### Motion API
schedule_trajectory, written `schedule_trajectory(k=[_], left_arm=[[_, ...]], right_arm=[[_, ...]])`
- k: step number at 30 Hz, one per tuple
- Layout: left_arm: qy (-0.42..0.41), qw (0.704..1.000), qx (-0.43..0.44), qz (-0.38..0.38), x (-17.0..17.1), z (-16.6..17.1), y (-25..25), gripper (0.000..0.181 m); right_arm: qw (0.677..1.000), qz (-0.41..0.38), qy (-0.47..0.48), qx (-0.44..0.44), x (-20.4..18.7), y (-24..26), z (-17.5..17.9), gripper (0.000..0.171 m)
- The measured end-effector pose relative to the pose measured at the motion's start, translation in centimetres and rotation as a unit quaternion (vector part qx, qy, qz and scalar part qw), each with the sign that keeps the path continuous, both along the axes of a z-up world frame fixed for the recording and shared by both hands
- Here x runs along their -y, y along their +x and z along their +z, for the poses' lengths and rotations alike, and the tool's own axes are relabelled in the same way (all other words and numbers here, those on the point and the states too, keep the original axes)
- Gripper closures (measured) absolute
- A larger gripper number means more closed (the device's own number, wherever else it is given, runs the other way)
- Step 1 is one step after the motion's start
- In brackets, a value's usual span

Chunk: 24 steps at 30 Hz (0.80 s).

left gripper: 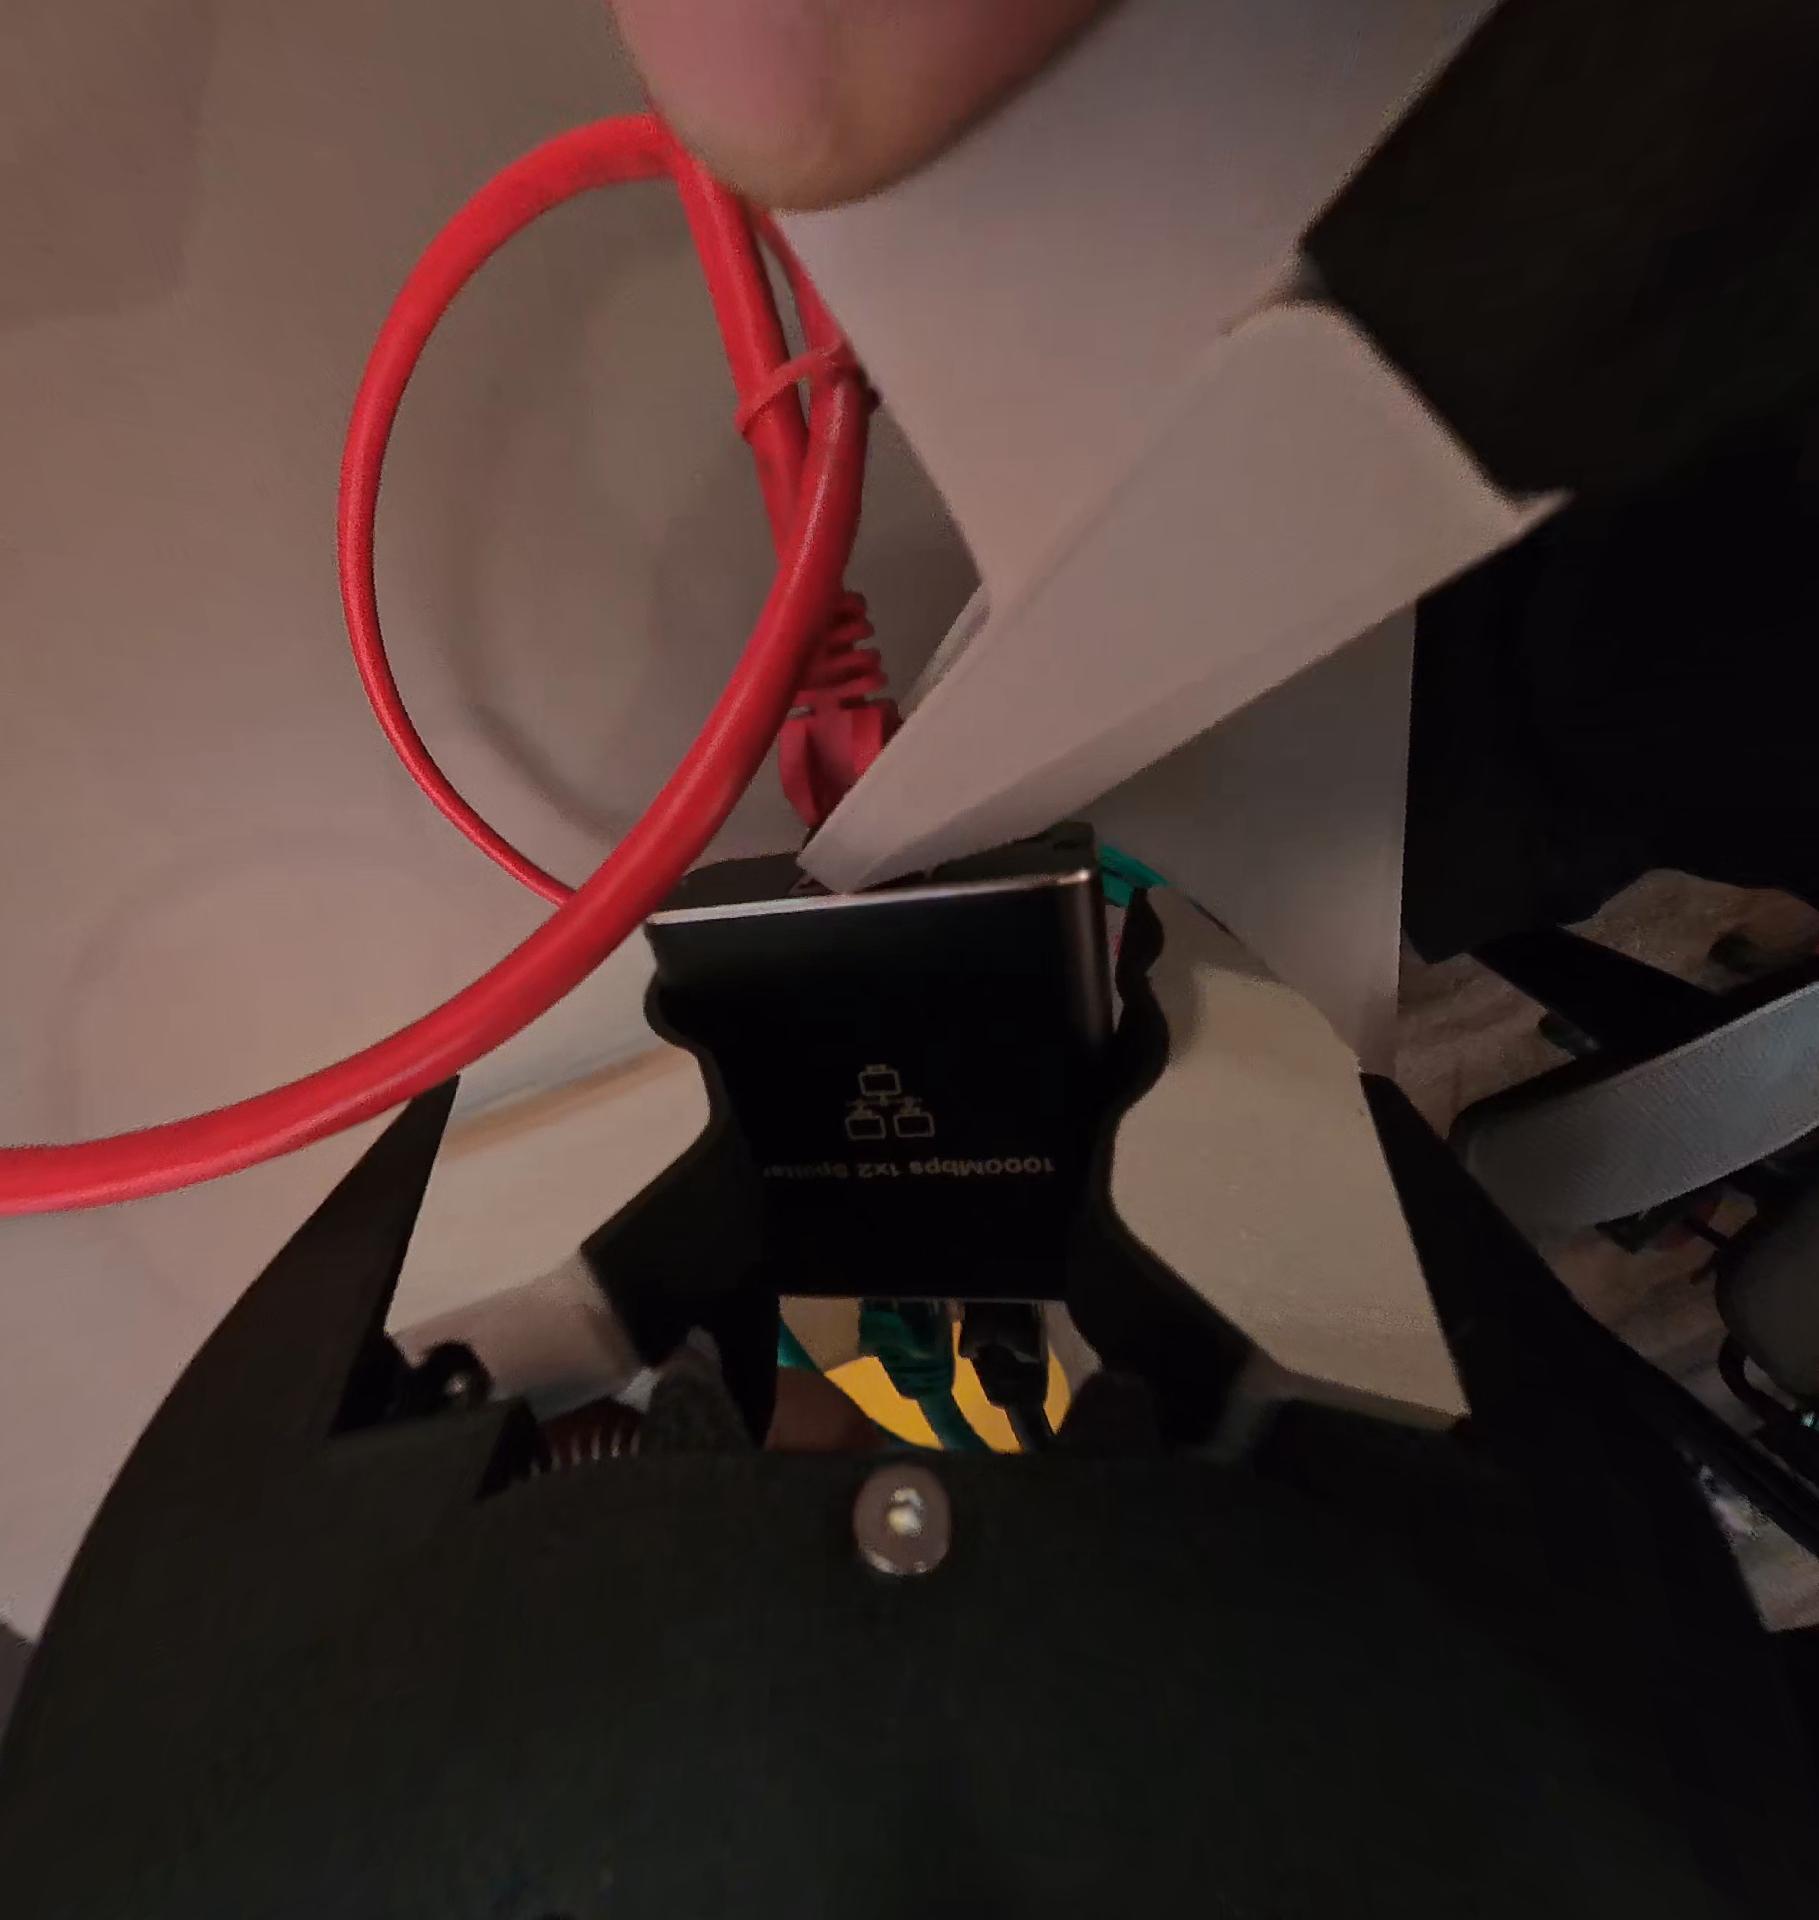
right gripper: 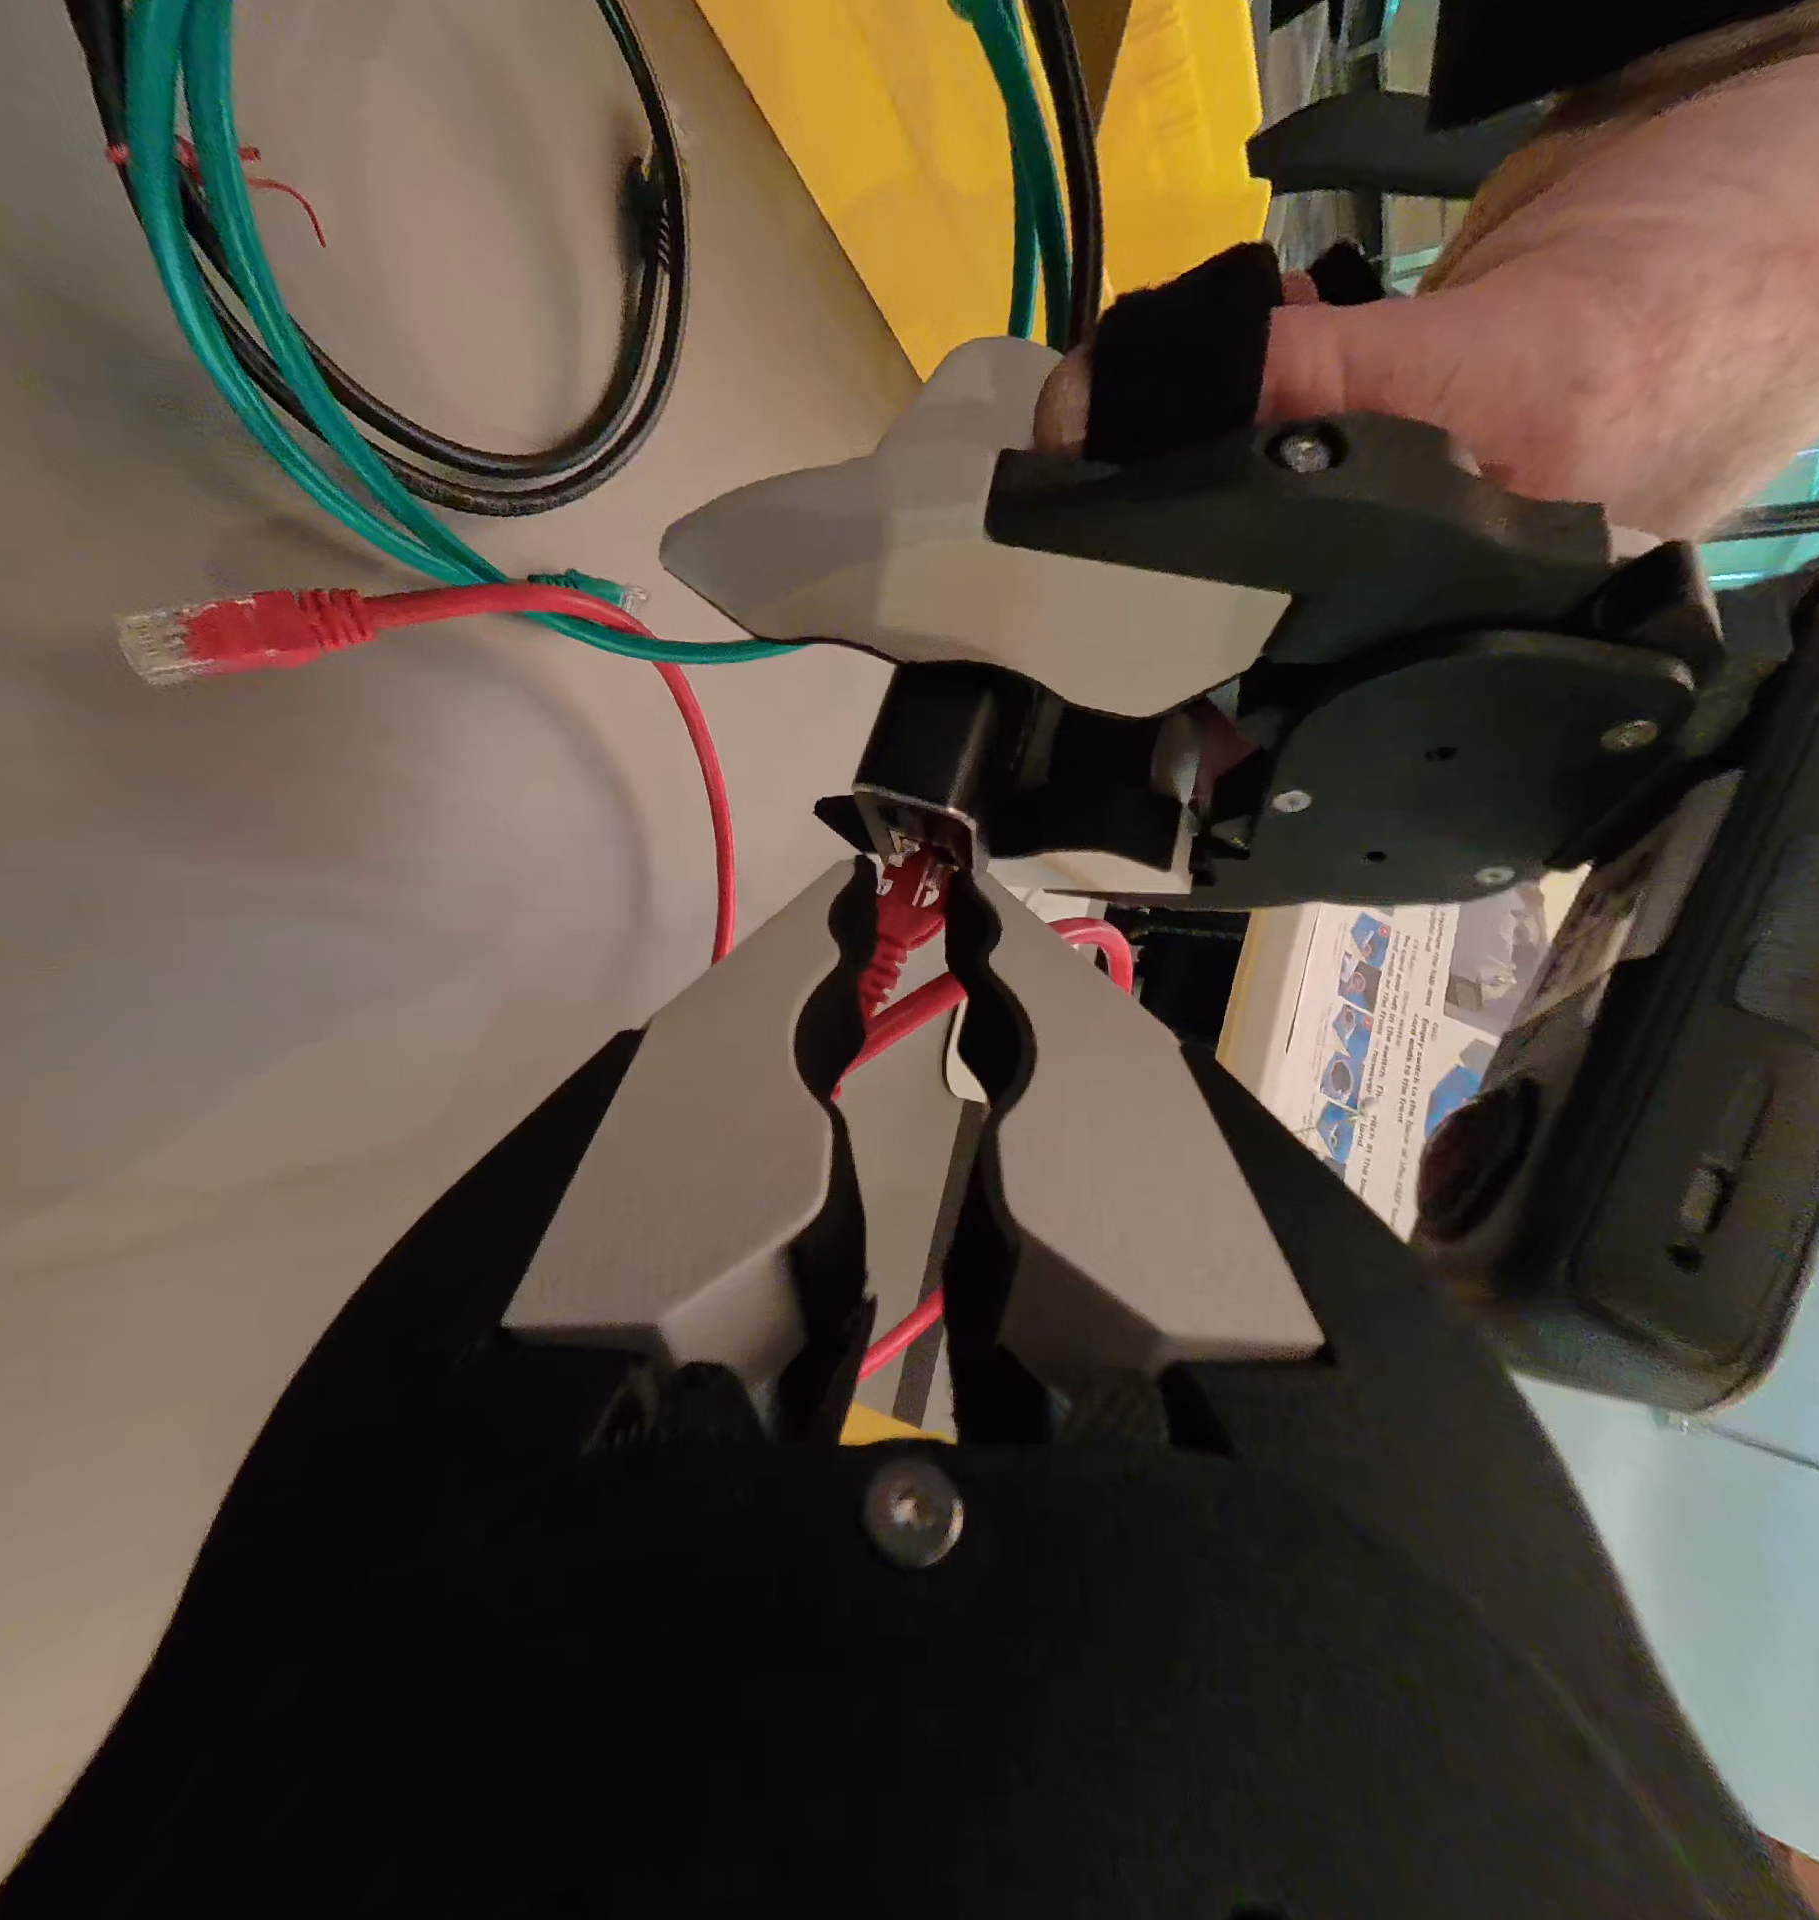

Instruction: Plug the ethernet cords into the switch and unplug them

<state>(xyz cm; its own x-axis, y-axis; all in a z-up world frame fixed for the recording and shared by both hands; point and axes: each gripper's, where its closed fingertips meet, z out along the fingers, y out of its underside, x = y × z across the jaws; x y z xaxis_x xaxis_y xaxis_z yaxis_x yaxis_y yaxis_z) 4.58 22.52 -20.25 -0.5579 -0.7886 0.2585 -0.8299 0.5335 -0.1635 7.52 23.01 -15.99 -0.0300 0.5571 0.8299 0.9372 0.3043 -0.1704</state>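
Pale counter [right gripper: 261,1039] backs everything. At nine o'clock the red cord's [right gripper: 713,790] free plug [right gripper: 230,634] lies idle; centre, the right gripper [right gripper: 910,883] pinches its other plug at the port of the switch [left gripper: 884,1081], which the left gripper [left gripper: 884,997] clamps steady at three o'clock.

A lab bench: pale tabletop [right gripper: 261,1039], coiled network cables [right gripper: 292,343], instruction sheet [right gripper: 1352,1039].

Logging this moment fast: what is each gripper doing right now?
Left gripper: shut on the black switch.
Right gripper: shut on the red cord's plug, at the switch's port.
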Motion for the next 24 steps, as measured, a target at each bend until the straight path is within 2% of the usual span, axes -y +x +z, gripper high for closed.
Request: schedule_trajectory(k=[10,12,14,18,24], left_arm=[[-0.092,0.99,0.086,0.071,1.4,0.1,2.1,0.104],[-0.065,0.989,0.089,0.101,-0.2,-1.0,1.7,0.104],[-0.095,0.981,0.101,0.139,-0.6,-0.8,1.4,0.104],[-0.034,0.983,0.119,0.134,-0.9,-1.2,1.0,0.104],[0.0,0.966,0.196,0.172,-1.6,-0.1,1.8,0.104]], right_arm=[[0.999,-0.025,0.015,0.013,0.3,1.7,0.3,0.16],[0.999,-0.031,0.002,0.018,0.9,2.7,-0.1,0.161],[0.999,-0.034,0.002,0.008,1.6,3.2,0.4,0.161],[0.999,-0.029,0.019,-0.019,2.2,2.7,2.7,0.16],[0.99,-0.077,0.043,-0.113,1.8,6.9,7.7,0.16]])
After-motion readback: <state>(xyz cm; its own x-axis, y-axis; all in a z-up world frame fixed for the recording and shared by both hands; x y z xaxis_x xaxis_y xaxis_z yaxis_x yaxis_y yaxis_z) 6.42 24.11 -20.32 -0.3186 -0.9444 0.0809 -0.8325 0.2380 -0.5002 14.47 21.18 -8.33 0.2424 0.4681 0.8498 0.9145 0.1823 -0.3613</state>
